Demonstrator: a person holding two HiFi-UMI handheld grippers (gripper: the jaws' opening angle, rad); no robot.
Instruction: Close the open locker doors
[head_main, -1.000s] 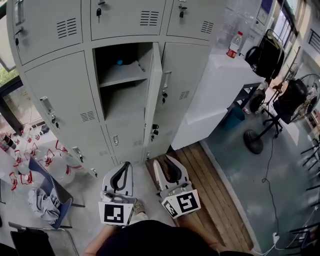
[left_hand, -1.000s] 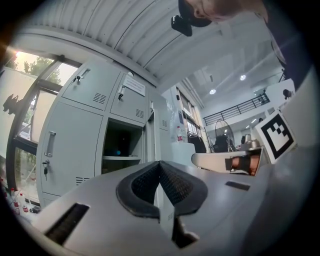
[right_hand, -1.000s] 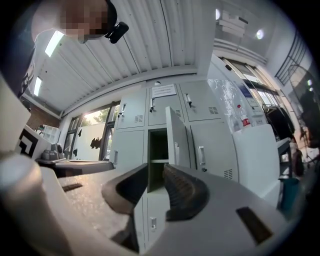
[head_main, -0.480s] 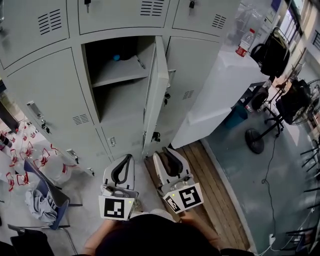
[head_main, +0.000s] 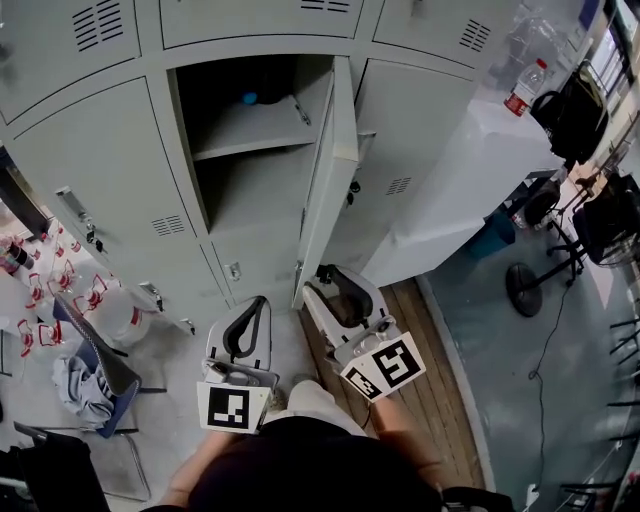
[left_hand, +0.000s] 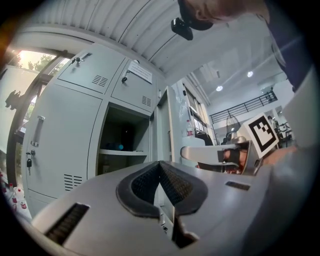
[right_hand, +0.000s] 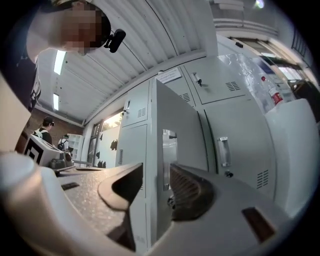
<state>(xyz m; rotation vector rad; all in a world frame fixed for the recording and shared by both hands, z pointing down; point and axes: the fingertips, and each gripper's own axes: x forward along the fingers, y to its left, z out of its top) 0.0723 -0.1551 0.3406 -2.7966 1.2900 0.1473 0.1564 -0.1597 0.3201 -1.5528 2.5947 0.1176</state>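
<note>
Holding left gripper shut and empty, low and idle. Straddling the door edge with right gripper, jaws just opening wide, pads not pressing, probably lining up a push. Seeing door jutting out at locker opening's right side, not yet closed.

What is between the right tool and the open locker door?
Nothing. In the right gripper view the right tool has just been opening its jaws, and the edge of the open locker door shows straight through their gap, nothing else before it.
</note>
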